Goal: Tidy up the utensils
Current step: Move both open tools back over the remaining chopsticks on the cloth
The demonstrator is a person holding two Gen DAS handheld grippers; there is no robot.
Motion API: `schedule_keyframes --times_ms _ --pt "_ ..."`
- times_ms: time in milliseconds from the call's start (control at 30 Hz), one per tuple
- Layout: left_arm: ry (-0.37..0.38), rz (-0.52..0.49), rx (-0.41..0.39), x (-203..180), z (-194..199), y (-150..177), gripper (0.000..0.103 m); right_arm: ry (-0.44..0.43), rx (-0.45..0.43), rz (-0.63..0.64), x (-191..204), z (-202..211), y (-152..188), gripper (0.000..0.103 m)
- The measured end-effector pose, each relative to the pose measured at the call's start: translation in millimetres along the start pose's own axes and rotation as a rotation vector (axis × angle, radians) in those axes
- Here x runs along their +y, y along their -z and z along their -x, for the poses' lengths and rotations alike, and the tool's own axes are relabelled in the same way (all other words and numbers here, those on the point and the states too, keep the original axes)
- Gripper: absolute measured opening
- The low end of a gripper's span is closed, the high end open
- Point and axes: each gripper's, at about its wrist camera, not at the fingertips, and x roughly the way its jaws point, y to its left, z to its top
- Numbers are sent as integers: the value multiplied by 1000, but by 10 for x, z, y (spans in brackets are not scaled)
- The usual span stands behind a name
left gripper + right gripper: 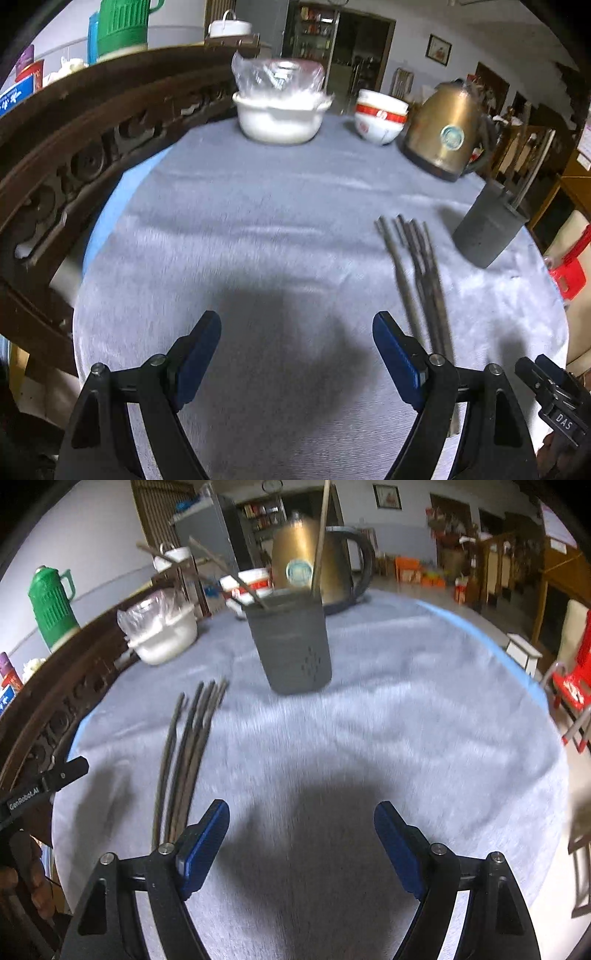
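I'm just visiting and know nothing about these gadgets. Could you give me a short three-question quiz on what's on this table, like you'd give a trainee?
1. True or false: the left gripper is clamped on a chopstick.
2. Where do the loose chopsticks lie: A) inside the white pot, B) flat on the cloth, C) across the kettle?
3. Fill in: some sticks already stand in the grey ____.

Key: 1 false, both the left and the right gripper are open and empty; 2 B; 3 holder.
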Motion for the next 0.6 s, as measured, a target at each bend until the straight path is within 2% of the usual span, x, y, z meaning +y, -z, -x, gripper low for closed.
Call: schedule_keyframes --times_ms 200,367,533,600 --pt "-18 6 66 19 -176 53 85 20 25 3 36 -76 15 84" --pt "-10 5 83 29 -214 110 85 20 31 6 60 -83 16 84" --pt "10 23 102 54 -211 182 85 -13 40 36 182 -86 -121 84" --pt "18 28 100 60 -187 209 85 -54 56 41 250 -139 -223 84"
